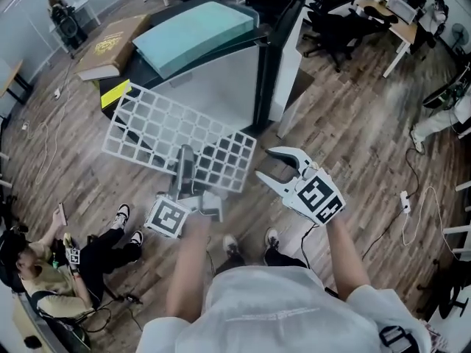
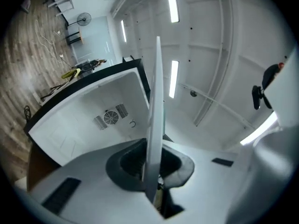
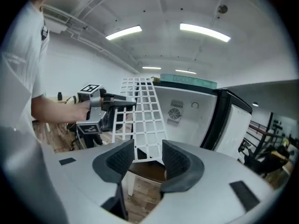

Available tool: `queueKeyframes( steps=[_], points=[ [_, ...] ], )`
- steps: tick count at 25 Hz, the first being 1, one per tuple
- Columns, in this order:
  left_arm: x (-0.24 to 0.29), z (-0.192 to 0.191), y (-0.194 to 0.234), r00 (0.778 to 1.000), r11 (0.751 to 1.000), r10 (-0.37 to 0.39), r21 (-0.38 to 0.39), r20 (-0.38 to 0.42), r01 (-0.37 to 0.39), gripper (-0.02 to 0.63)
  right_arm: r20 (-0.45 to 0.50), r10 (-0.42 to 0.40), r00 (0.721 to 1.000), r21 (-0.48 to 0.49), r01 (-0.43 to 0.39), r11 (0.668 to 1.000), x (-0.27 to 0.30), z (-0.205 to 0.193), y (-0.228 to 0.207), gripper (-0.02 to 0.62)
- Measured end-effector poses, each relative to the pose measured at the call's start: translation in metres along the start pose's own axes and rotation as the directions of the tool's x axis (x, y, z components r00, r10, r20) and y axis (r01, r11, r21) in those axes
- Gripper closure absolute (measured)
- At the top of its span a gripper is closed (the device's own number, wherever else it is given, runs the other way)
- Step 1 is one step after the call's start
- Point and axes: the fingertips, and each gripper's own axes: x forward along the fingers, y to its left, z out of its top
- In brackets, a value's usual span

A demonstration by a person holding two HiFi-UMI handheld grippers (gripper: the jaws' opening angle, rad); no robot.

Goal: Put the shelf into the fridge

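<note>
The white grid shelf (image 1: 176, 134) hangs tilted in front of the fridge (image 1: 213, 87), whose door (image 1: 283, 57) stands open to the right. My left gripper (image 1: 184, 159) is shut on the shelf's near edge. In the left gripper view the shelf (image 2: 156, 111) runs edge-on between the jaws of the left gripper (image 2: 152, 166), with the white fridge interior (image 2: 103, 111) behind. My right gripper (image 1: 265, 164) stands open just right of the shelf's near corner. In the right gripper view the shelf (image 3: 144, 108) lies just beyond the spread jaws of the right gripper (image 3: 145, 160), and nothing is pressed by the pads.
A brown box (image 1: 110, 46) and a yellow item (image 1: 114, 94) lie left of the fridge. A person (image 1: 51, 271) sits on the wooden floor at lower left. Desks and chairs (image 1: 383, 13) stand at the far right. A power strip (image 1: 405, 201) with cables lies on the floor.
</note>
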Motion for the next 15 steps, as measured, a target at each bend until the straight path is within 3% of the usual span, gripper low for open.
queueKeyframes(
  steps=[8,15],
  points=[
    [0.008,-0.014,-0.008,0.998,0.999,0.009,-0.049,0.069,-0.006,0.569,-0.114,0.108,0.988,-0.268,-0.136,0.954,0.020,-0.013,0.039,0.380],
    [0.013,-0.046,-0.010,0.997,0.991,0.052,-0.128,0.053,-0.045,0.569,-0.214,0.108,0.971,-0.363,-0.181,0.914,0.018,-0.044,0.047,0.376]
  ],
)
